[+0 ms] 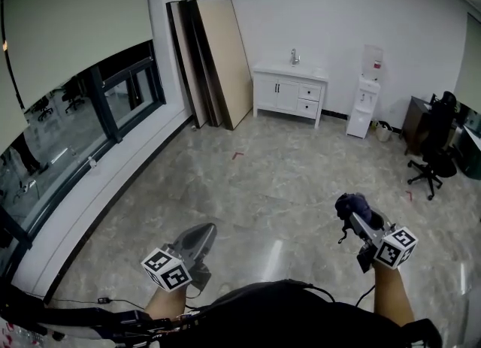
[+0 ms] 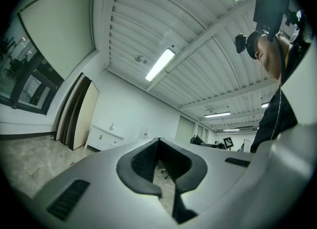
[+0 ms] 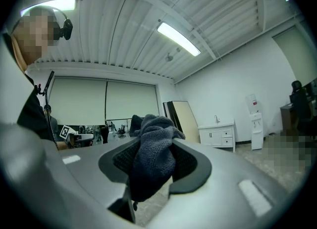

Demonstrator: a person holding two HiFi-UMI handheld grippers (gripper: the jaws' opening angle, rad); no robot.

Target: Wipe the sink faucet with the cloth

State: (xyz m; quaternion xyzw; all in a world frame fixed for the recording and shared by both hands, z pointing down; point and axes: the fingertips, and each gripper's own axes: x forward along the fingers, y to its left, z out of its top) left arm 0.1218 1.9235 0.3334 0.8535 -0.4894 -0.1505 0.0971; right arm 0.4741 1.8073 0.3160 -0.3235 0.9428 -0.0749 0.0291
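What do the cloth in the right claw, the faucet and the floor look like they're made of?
Cloth: soft knitted fabric, dark blue-grey, matte; a looped weave shows.
Faucet: probably polished metal, going by its silvery look, though it is too small to be sure.
Floor: glossy grey stone or stone-look tile, with veining and reflections.

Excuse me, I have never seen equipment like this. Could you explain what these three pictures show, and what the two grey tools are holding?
There is no robot here: a person holds a two-jaw gripper in each hand. The head view looks down from the person's head at both. Each other picture comes from a camera riding on one gripper. The right gripper clamps a dark cloth. The left gripper has its jaws together, with nothing between them. Far across the floor stands a white sink cabinet with its faucet, not yet reached.
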